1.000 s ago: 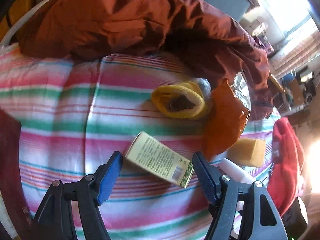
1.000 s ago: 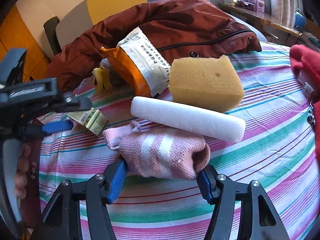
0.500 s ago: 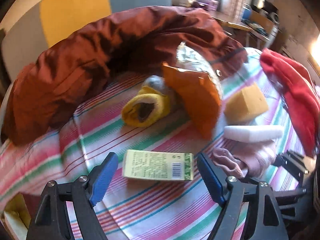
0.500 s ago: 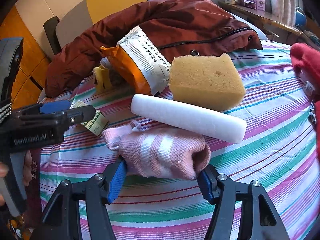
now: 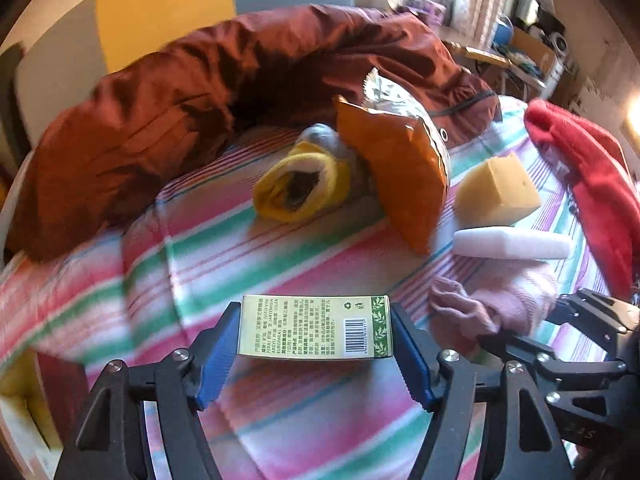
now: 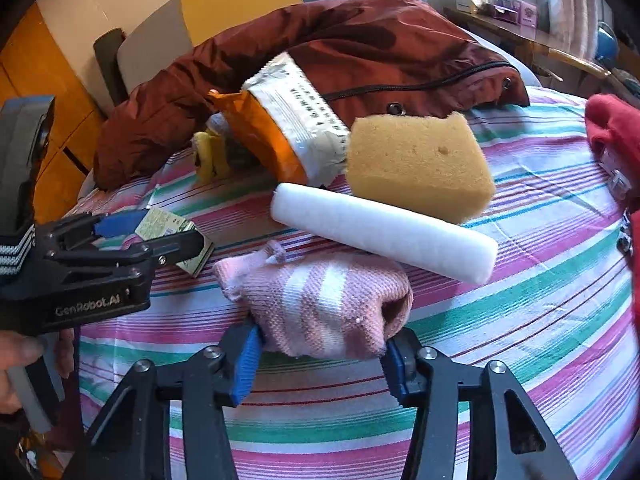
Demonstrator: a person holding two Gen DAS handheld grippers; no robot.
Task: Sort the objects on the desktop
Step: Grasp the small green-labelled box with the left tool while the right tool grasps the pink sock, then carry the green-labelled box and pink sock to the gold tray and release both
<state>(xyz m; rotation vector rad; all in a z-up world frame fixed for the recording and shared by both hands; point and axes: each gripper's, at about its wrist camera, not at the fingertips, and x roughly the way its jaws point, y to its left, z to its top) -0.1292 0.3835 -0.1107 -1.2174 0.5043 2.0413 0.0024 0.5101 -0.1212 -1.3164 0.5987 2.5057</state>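
The small pale-green printed cardboard box (image 5: 314,332) sits between the blue pads of the left hand-held gripper (image 5: 312,354), whose jaws are closing on its two ends and angle steeply down over the table's left edge. The right hand-held gripper (image 6: 320,364) — also closing — pinches the pink-and-white striped knitted sock (image 6: 320,304) near the table's front edge. Whether the box is lifted is unclear. The striped pink, green and white tablecloth (image 6: 540,320) covers the table.

free: bare striped cloth (image 6: 540,320) near right | blocked: far by brown jacket (image 6: 360,40), sponge (image 6: 416,160), foam roll (image 6: 380,232)
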